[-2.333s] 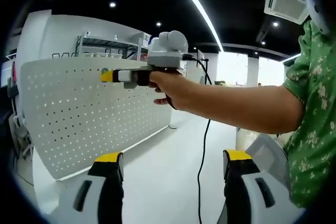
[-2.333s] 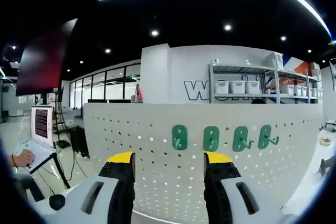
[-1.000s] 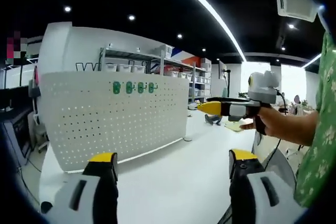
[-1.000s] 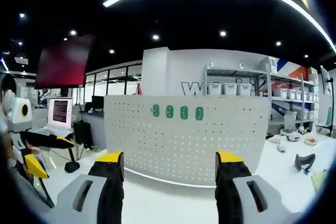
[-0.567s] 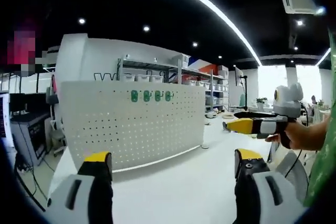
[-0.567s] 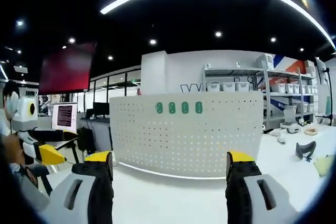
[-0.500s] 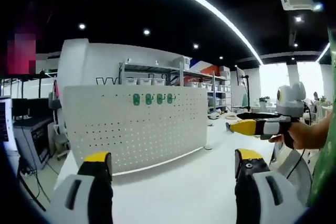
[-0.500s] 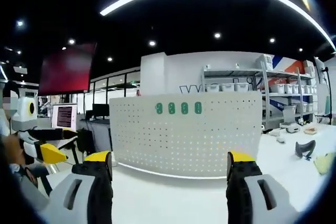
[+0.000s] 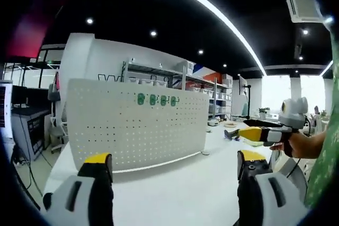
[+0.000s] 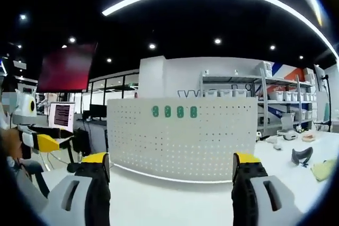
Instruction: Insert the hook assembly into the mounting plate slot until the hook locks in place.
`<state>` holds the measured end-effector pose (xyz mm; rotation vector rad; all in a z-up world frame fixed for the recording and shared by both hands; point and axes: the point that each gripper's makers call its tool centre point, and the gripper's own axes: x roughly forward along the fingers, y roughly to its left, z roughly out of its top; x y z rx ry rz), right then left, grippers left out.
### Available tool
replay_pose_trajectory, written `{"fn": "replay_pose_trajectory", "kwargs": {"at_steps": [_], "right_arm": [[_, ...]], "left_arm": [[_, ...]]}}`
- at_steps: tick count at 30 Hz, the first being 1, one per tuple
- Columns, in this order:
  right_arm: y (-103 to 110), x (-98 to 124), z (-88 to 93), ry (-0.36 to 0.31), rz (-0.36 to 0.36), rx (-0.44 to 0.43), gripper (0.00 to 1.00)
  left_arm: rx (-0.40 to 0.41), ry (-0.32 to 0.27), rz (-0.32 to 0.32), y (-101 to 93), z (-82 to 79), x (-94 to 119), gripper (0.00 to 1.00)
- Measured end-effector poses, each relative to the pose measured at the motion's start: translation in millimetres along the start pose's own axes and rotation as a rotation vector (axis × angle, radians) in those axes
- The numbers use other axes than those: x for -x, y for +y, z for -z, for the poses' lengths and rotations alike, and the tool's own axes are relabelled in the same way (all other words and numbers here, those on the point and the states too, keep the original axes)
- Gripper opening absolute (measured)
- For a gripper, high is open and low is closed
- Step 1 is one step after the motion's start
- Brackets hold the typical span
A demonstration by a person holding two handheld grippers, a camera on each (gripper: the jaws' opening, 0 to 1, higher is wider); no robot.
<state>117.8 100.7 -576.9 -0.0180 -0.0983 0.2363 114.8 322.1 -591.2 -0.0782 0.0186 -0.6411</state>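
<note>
White tabletop (image 10: pixel 175 199) runs out under a dark ceiling with strip lights, and on it stands the white perforated mounting plate (image 10: pixel 180 136), upright, with shelving (image 10: pixel 265 99) carrying pale bins behind it. Four green hook assemblies (image 10: pixel 173 111) sit in a row near the plate's top edge, seen also in the left gripper view (image 9: pixel 157 100); from here they appear seated against the plate, though whether each is locked in its slot is too small to tell. Both tools are well back from the plate. The left gripper (image 9: pixel 172 168) has its yellow-tipped jaws spread wide with nothing between them, and the right gripper (image 10: pixel 172 165) likewise stands wide apart and bare; it also enters the left gripper view from the right (image 9: pixel 254 133), held in a hand (image 9: pixel 296 145). Judging by looks, a hook is small, light, rigid plastic that would not deform under a pinch but could slip or twist, so it is best taken by its flat back body, leaving the tab that enters the slot free. Contents of the shelf bins cannot be made out. A laptop (image 10: pixel 61 116) glows at the left.
</note>
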Motion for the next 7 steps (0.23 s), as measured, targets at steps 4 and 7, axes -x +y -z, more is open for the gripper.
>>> {"fn": "replay_pose_trajectory", "kwargs": {"at_steps": [4,7], "right_arm": [[1.5,1.4,-1.4,0.010,-0.026,0.020,1.00],[-1.2,3.4,-3.1,0.006,-0.027,0.010,1.00]], "left_arm": [[-0.002,-0.001,0.051,-5.2,-2.9,-4.2,1.00],[-0.003,0.005,0.063,-5.6,-2.5,-5.1,1.00]]}}
